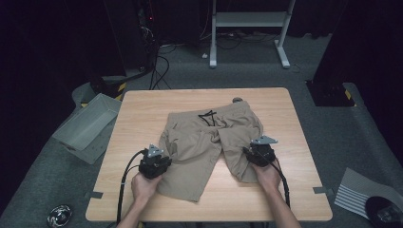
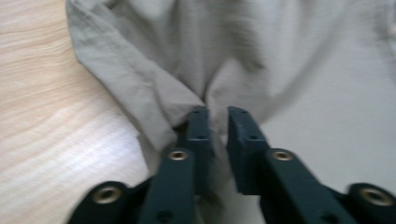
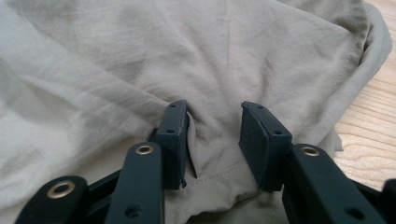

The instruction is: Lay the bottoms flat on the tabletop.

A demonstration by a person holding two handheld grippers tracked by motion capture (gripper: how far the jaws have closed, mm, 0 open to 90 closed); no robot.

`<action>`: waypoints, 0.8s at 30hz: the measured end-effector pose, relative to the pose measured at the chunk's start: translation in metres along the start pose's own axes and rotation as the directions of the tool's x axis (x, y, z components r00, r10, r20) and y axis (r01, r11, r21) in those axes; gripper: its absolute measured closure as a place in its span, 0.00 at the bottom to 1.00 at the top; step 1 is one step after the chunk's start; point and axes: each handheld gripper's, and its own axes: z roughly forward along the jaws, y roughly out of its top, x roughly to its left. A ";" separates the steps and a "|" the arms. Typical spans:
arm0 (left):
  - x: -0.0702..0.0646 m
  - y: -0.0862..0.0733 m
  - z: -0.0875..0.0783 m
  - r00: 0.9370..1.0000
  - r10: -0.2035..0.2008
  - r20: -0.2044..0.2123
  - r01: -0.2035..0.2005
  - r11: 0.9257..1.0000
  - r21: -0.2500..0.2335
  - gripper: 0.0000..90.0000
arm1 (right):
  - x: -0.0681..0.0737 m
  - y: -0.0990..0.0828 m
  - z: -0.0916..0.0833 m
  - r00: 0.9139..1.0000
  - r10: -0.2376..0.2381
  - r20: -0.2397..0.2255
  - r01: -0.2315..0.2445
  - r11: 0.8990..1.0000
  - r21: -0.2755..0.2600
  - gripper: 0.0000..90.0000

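Khaki shorts (image 1: 209, 142) with a black drawstring lie spread on the wooden table (image 1: 142, 102), waistband at the far side and legs toward me. My left gripper (image 1: 159, 159) sits at the outer edge of the left leg. In the left gripper view its jaws (image 2: 218, 116) stand a narrow gap apart, and a raised fold of the shorts (image 2: 154, 79) runs up into that gap. My right gripper (image 1: 260, 151) rests on the right leg. Its jaws (image 3: 215, 116) stand wide apart over the shorts (image 3: 140, 60), with a small ridge of cloth beside one pad.
A grey plastic bin (image 1: 88, 126) leans off the table's left side. A white desk frame (image 1: 247, 28) and cables stand beyond the far edge. Striped paper (image 1: 361, 192) and a dark round object (image 1: 382, 209) lie on the floor at right.
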 end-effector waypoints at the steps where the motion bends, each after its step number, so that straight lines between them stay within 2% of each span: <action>1: 0.000 0.002 -0.004 1.000 -0.013 0.004 0.013 1.000 -0.025 0.78 | 0.000 0.000 0.000 1.000 -0.003 0.005 0.003 1.000 0.000 0.67; 3: 0.000 0.009 -0.011 1.000 -0.027 -0.004 0.027 0.998 -0.063 0.70 | 0.001 0.000 0.000 1.000 -0.006 0.013 0.006 1.000 -0.001 0.66; 7: -0.001 0.027 -0.012 0.997 0.002 -0.078 -0.009 0.996 -0.089 0.58 | 0.002 0.000 0.000 1.000 -0.011 0.025 0.011 1.000 -0.002 0.65; 9: 0.001 0.034 -0.006 0.994 0.002 -0.105 -0.012 0.996 -0.086 0.55 | 0.003 0.000 0.000 0.999 -0.020 0.031 0.020 1.000 -0.004 0.64; 10: 0.004 0.037 -0.001 0.995 -0.012 -0.103 0.004 0.997 -0.080 0.54 | 0.003 0.000 0.000 0.999 -0.022 0.034 0.022 1.000 -0.004 0.64; 13: 0.012 0.041 0.024 0.993 -0.045 -0.111 0.042 0.999 -0.024 0.55 | 0.002 0.000 0.000 1.000 -0.012 0.026 0.012 1.000 -0.003 0.63; 15: 0.015 0.038 0.040 0.994 -0.048 -0.100 0.051 0.998 0.032 0.61 | 0.001 0.000 0.000 1.000 -0.005 0.020 0.005 1.000 -0.003 0.61; 17: 0.014 0.033 0.049 0.996 -0.025 -0.088 0.033 0.996 0.086 0.71 | 0.002 0.000 0.000 1.000 -0.008 0.020 0.008 1.000 -0.004 0.61; 19: 0.012 0.028 0.047 0.997 0.000 -0.077 0.007 0.996 0.090 0.84 | 0.002 0.000 0.000 1.000 -0.010 0.022 0.010 1.000 -0.004 0.61; 21: 0.012 0.026 0.042 0.998 0.028 -0.060 -0.021 0.993 0.116 0.96 | 0.002 0.000 0.000 1.000 -0.012 0.024 0.012 1.000 -0.004 0.61; 23: 0.010 0.026 0.035 0.996 0.071 -0.057 -0.063 0.989 0.135 0.99 | 0.002 0.000 0.000 1.000 -0.012 0.025 0.013 1.000 -0.004 0.61; 24: 0.009 0.025 0.031 0.996 0.080 -0.049 -0.072 0.988 0.137 0.99 | 0.002 0.000 0.000 1.000 -0.010 0.022 0.010 1.000 -0.004 0.61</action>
